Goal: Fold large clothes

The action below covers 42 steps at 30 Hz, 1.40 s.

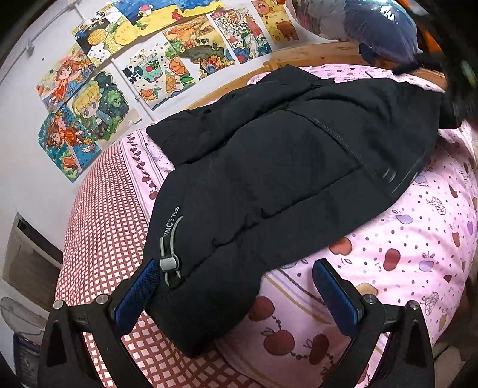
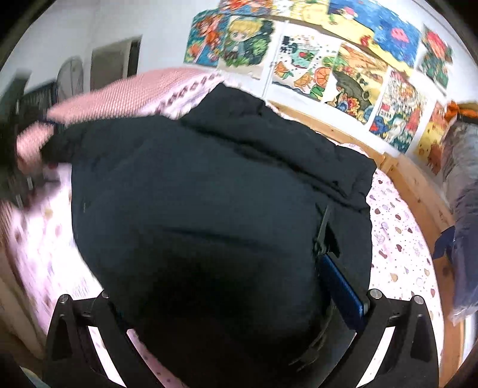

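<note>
A black padded jacket (image 1: 269, 167) lies spread on the bed, its hem corner with a grey cord toggle (image 1: 169, 262) nearest me. My left gripper (image 1: 236, 277) is open, its blue pads (image 1: 334, 295) on either side of the jacket's hem corner. In the right wrist view the jacket (image 2: 209, 209) bulges between the jaws of my right gripper (image 2: 221, 301). The jaws are wide apart; only the right blue pad (image 2: 343, 289) shows, the left is hidden by fabric. The zipper (image 2: 321, 229) runs near that pad.
The bed has a pink fruit-print sheet (image 1: 403, 253) and a red checked cover (image 1: 104, 223). A wooden bed frame (image 2: 412, 185) runs along the wall with children's drawings (image 1: 155, 59). Bagged clothes (image 1: 373, 27) sit at the far corner. A fan (image 2: 70, 77) stands beyond the bed.
</note>
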Motion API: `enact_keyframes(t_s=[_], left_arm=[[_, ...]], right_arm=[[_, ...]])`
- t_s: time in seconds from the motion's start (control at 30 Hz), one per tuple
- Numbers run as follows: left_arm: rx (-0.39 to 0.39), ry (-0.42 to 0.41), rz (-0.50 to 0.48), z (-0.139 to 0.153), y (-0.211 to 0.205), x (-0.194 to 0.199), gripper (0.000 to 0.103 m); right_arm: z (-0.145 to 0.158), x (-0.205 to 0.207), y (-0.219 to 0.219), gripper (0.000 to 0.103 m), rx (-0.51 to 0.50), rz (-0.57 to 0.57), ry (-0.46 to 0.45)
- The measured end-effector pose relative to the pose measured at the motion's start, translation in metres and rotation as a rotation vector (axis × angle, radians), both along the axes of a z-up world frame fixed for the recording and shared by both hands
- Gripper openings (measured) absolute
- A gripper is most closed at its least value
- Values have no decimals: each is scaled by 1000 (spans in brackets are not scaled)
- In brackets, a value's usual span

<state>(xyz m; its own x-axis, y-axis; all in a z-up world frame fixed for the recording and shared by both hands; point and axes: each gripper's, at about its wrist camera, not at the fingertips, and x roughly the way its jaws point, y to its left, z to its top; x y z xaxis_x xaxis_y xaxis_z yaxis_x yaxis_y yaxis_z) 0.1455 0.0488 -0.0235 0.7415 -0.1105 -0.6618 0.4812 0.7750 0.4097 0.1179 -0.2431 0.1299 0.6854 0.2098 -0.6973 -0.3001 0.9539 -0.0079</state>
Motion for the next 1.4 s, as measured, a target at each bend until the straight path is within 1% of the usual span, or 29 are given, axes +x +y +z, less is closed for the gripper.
enact_keyframes(t_s=[0.13,0.23,0.33,0.4,0.5,0.53,0.6,0.63,0.8,0.87,0.97,1.03,1.1,1.17,1.23,1.27,1.33,1.37,1.4], left_arm=[[1,2,-7,1,-4,1,103],[9,6,-27,0,-6,0,103],[52,-5,-37,-3,-9,-1,103],[75,-6,-33,-5,-10,0,103],[80,0,-26,-7,-10,2,103],[84,1,-25,-7,-10,3,103],[96,0,-27,-8,-10,4,103],[100,-1,-28,-7,-10,4,103],[100,2,-25,-6,-9,5,103],[97,5,-23,-6,-8,5,103],[95,8,-21,-6,-8,5,103],[93,6,-20,-5,-8,5,103],[86,8,-17,-5,-8,3,103],[82,8,-19,-5,-6,3,103],[83,9,-22,-5,-5,2,103],[82,8,-21,-4,-6,2,103],[76,9,-18,-4,-5,1,103],[70,9,-19,-3,-4,1,103],[61,8,-21,-2,-3,0,103]], right_arm=[[27,29,-25,101,93,-21,24],[36,66,-36,101,116,-18,37],[39,70,-33,101,109,-2,58],[33,61,-30,101,97,25,72],[21,48,-27,101,83,84,98],[9,39,-23,101,57,107,110],[-3,25,-21,101,35,137,124],[-13,15,-18,101,36,164,136],[-36,-21,-10,101,47,218,134],[-47,-32,-3,101,-4,228,127],[-62,-40,9,101,-137,209,106],[-70,-44,24,101,-258,174,73],[-75,-46,39,101,-365,132,18],[-73,-45,47,101,-411,95,-41],[-65,-41,46,101,-406,45,-75],[-58,-36,42,101,-398,0,-97],[-49,-30,37,101,-384,-27,-119],[-43,-29,35,96,-358,-18,-126],[-37,-30,34,81,-341,-4,-135]])
